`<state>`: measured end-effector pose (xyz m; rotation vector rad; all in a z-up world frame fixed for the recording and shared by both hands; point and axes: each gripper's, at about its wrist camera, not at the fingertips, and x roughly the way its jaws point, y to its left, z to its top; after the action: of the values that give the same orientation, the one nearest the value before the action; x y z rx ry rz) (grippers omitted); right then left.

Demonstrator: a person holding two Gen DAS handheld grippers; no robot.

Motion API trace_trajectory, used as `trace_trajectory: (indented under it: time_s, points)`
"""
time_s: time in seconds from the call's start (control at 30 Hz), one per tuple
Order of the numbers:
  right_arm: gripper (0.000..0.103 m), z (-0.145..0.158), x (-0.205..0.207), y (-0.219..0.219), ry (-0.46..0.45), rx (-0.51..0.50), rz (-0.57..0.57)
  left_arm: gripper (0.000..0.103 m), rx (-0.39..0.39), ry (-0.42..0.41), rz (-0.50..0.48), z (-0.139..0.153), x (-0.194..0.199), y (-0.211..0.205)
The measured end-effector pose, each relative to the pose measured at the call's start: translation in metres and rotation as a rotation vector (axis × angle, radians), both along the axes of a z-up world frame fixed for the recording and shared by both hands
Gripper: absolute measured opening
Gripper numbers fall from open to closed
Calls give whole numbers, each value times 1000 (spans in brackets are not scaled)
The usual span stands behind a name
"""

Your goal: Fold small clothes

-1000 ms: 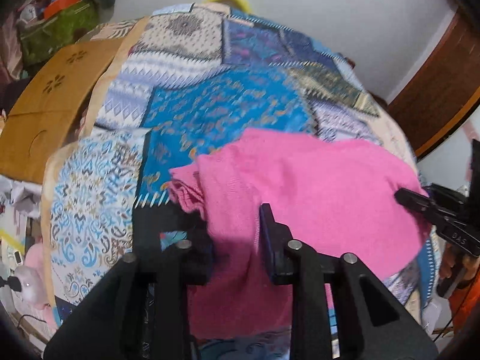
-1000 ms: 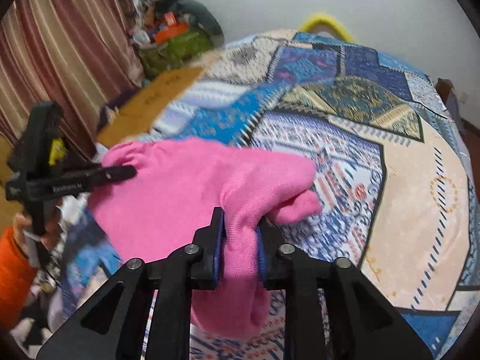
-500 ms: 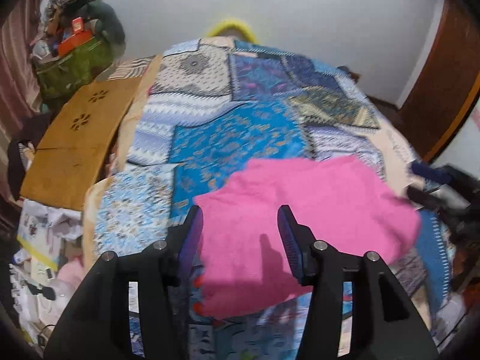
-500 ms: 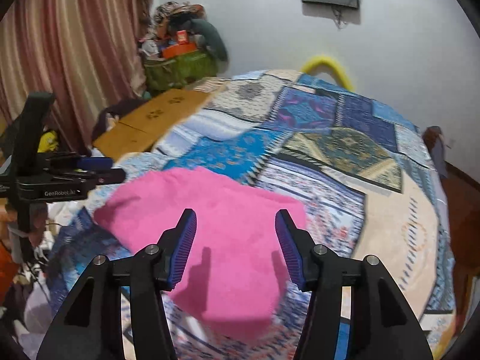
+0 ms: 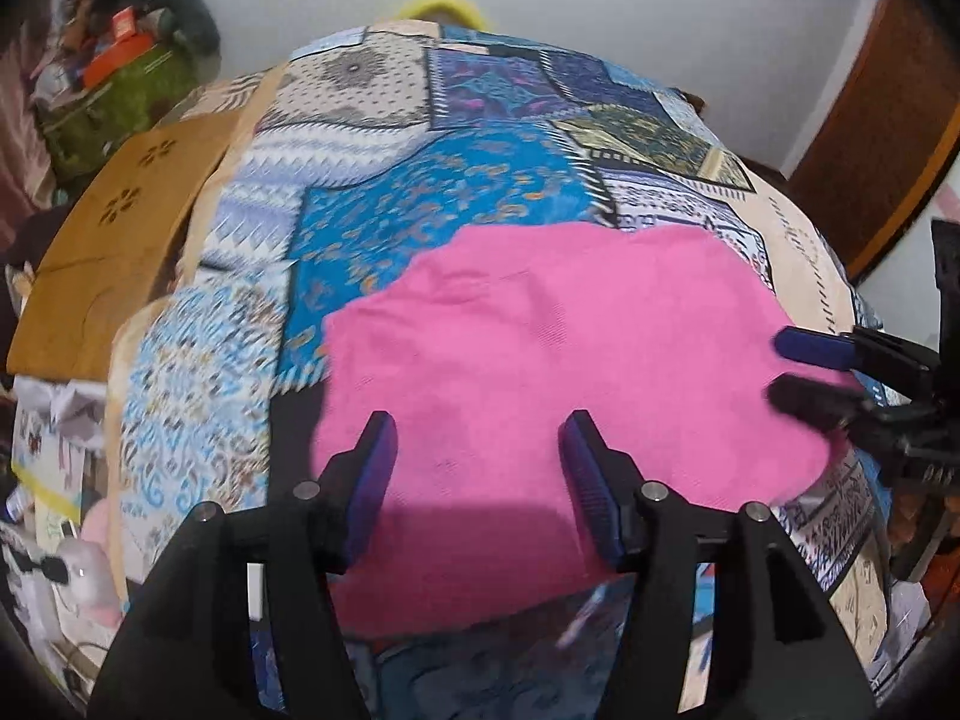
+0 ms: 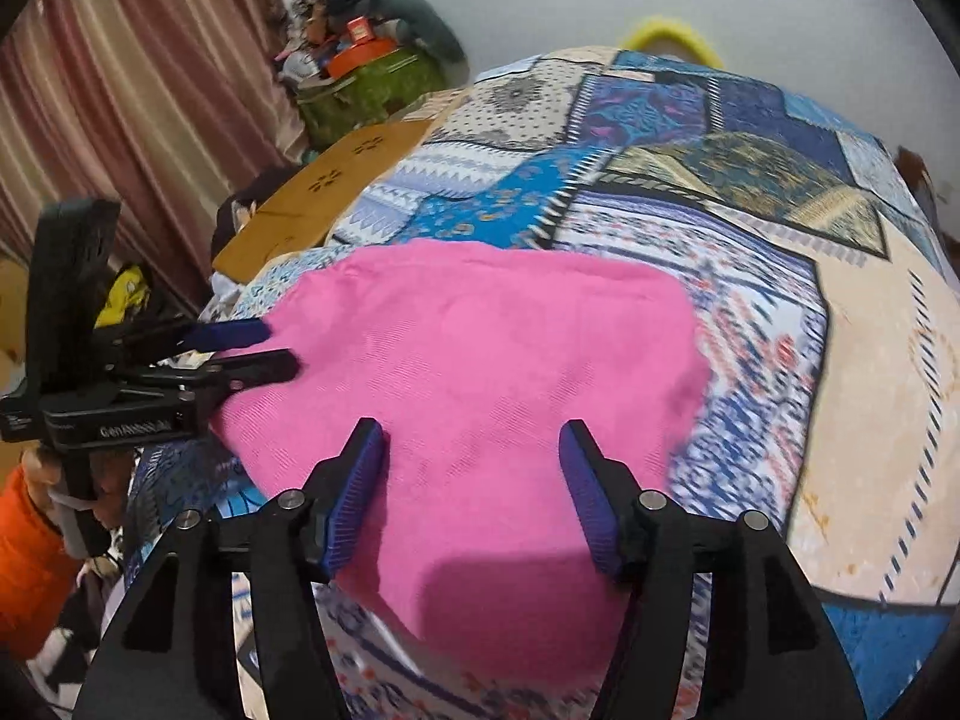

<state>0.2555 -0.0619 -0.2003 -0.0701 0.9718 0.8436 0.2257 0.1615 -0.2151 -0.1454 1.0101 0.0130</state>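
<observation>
Left wrist view, pink cloth (image 5: 540, 372) spread flat on the patchwork bedspread (image 5: 420, 192), left gripper (image 5: 474, 468) jaws just opened, spread above its near edge, gripping nothing, right gripper (image 6: 471, 474) likewise just opened, empty.

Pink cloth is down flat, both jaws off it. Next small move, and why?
Probably lower both grippers to pinch the near edge again for the next fold. The pink cloth lies spread on the patterned bedspread; the left gripper and right gripper have just been opening and hover empty above it.
</observation>
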Motion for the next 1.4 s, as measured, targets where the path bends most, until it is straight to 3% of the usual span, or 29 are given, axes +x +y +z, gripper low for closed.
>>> trace_trajectory:
  time_s: [0.17,0.3,0.5,0.73,0.9,0.97,1.03,1.17,1.3,1.4]
  points:
    - [57,6,-1,-25,-9,-43,-55,58,21,-17,46,13,-23,16]
    - [57,29,-6,-40,-52,-21,-100,57,38,-82,86,40,-41,17]
    - [57,100,-37,-54,-226,87,-136,57,76,-285,81,115,-78,-11]
    - [57,177,-102,-69,-454,233,-151,58,131,-561,54,197,-139,-59]
    - [57,202,-149,-76,-581,283,-156,64,154,-688,43,220,-180,-85]
    - [57,205,-163,-77,-612,291,-156,74,162,-724,42,222,-193,-93]
    - [62,206,-176,-77,-641,293,-161,84,168,-745,50,222,-203,-98]
    - [84,204,-191,-80,-670,299,-188,100,147,-774,68,221,-219,-100]
    - [99,200,-192,-80,-667,291,-211,102,152,-784,84,219,-226,-102]
    - [102,198,-192,-80,-680,271,-231,103,148,-779,87,218,-227,-102]
